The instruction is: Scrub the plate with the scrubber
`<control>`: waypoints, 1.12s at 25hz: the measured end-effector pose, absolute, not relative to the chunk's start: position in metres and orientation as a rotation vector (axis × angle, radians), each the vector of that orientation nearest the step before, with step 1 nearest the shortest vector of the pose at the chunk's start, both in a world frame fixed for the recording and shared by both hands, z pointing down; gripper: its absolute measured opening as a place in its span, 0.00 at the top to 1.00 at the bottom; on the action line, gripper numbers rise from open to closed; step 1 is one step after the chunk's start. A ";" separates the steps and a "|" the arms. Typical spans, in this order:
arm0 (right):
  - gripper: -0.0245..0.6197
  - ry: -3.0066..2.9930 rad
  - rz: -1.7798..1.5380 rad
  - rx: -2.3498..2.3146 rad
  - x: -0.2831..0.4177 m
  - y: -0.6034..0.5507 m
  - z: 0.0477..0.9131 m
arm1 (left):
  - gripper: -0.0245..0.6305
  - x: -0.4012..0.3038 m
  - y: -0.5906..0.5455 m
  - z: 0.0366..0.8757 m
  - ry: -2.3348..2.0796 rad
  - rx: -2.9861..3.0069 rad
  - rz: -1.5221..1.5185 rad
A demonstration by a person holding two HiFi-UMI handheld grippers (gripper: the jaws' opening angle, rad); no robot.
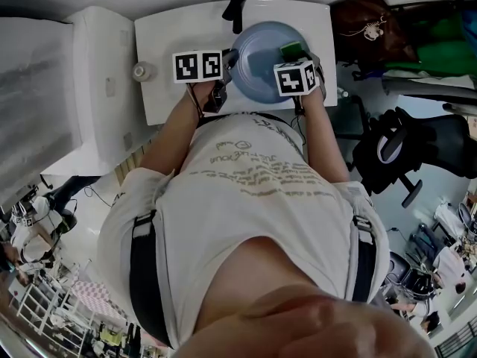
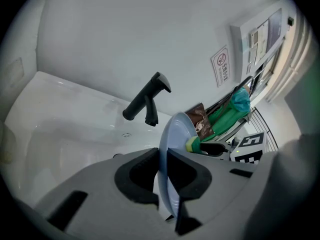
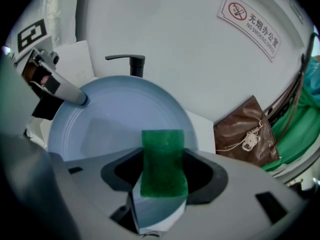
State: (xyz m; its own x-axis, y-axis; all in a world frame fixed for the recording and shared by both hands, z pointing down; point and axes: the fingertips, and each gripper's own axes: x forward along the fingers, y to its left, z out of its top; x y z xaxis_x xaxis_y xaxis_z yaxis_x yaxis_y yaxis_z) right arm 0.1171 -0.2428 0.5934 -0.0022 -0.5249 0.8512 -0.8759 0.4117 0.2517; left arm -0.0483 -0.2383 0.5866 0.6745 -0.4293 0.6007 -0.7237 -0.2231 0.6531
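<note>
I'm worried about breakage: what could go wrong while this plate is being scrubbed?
The left gripper clamps the round pale blue plate only at its rim, on edge above the white sink; pressure from the right gripper's green scrubber pad might twist it loose.
The black faucet stands close behind the plate, so a hard stroke could knock them together.

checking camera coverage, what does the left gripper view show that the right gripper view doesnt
Only the left gripper view: the plate seen edge-on, pinched in the left gripper, and the white sink basin. Only the right gripper view: the plate's broad blue face, with the green scrubber clamped in the right gripper. Both: plate, scrubber, black faucet, brown bag, no-smoking sign.
</note>
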 end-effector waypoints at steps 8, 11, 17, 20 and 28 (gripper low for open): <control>0.59 -1.706 0.517 1.136 0.105 -0.217 0.604 | 0.89 -0.051 -0.239 0.590 -0.926 1.820 0.312; 0.59 -1.733 0.541 1.104 0.097 -0.208 0.603 | 0.89 -0.052 -0.241 0.590 -0.928 1.816 0.306; 0.59 -1.793 0.600 1.034 0.079 -0.194 0.601 | 0.89 -0.044 -0.243 0.590 -0.908 1.804 0.287; 0.59 -1.815 0.622 1.000 0.073 -0.189 0.602 | 0.89 -0.041 -0.245 0.590 -0.909 1.801 0.286; 0.59 -1.924 0.622 0.901 0.037 -0.186 0.596 | 0.89 -0.036 -0.249 0.589 -0.911 1.783 0.273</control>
State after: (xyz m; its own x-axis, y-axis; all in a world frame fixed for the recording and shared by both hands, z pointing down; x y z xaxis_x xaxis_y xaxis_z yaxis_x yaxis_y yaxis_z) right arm 0.0369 -0.1856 0.5961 -0.3346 -0.3409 0.8785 -0.7908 0.6087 -0.0650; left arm -0.0362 -0.2491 0.5888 0.6822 -0.4490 0.5770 -0.6925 -0.1437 0.7070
